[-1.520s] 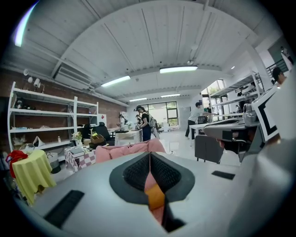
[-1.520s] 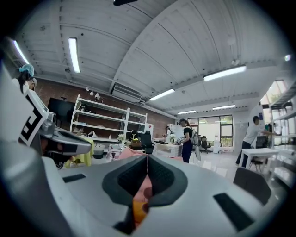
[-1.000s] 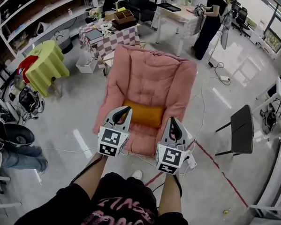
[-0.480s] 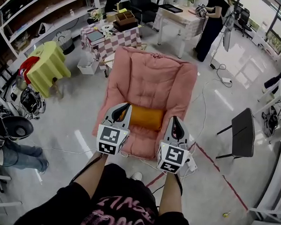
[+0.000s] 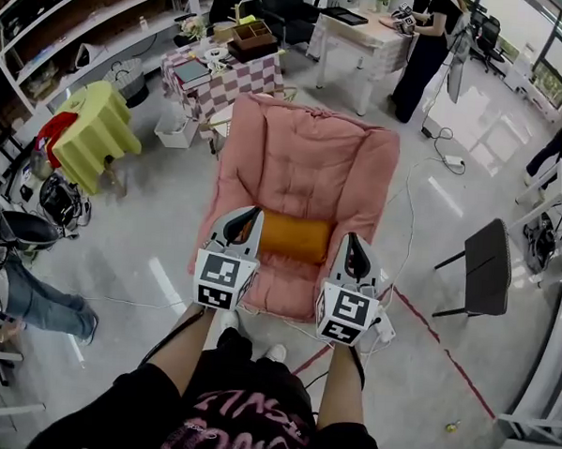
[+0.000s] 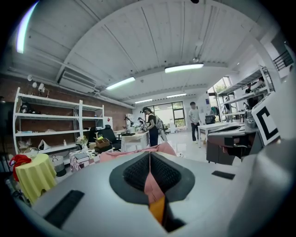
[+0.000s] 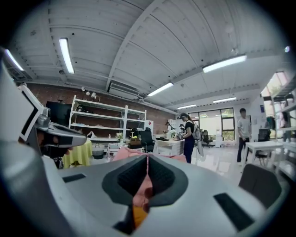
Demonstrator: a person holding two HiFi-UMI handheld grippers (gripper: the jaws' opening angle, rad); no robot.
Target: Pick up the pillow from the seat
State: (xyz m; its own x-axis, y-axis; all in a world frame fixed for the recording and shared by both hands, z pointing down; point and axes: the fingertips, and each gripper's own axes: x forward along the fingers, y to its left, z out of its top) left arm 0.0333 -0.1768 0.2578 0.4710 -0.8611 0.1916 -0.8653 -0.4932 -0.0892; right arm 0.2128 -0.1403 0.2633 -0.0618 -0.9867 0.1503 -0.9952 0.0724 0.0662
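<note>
An orange pillow (image 5: 294, 236) lies across the seat of a pink padded armchair (image 5: 308, 159). My left gripper (image 5: 252, 214) hovers at the pillow's left end, over the chair's left arm, and is shut with nothing in it. The right gripper (image 5: 351, 238) hangs off the pillow's right end, near the chair's right arm, also shut and empty. In the left gripper view the closed jaws (image 6: 149, 155) leave only a slit, with a sliver of the pillow (image 6: 157, 209) below the pink chair (image 6: 149, 184). The right gripper view (image 7: 147, 157) shows the same, with a bit of the pillow (image 7: 138, 214).
A black stool (image 5: 486, 265) stands to the right, with a cable (image 5: 409, 193) and a power strip (image 5: 385, 325) on the floor by the chair. Behind are a checkered table (image 5: 228, 77), a yellow-draped stand (image 5: 96, 125), a white table (image 5: 361, 37) and a standing person (image 5: 424, 43). Someone's legs (image 5: 33, 295) are at the left.
Both grippers have crept a little forward toward the armchair, still shut. The person at the left edge has shifted their legs.
</note>
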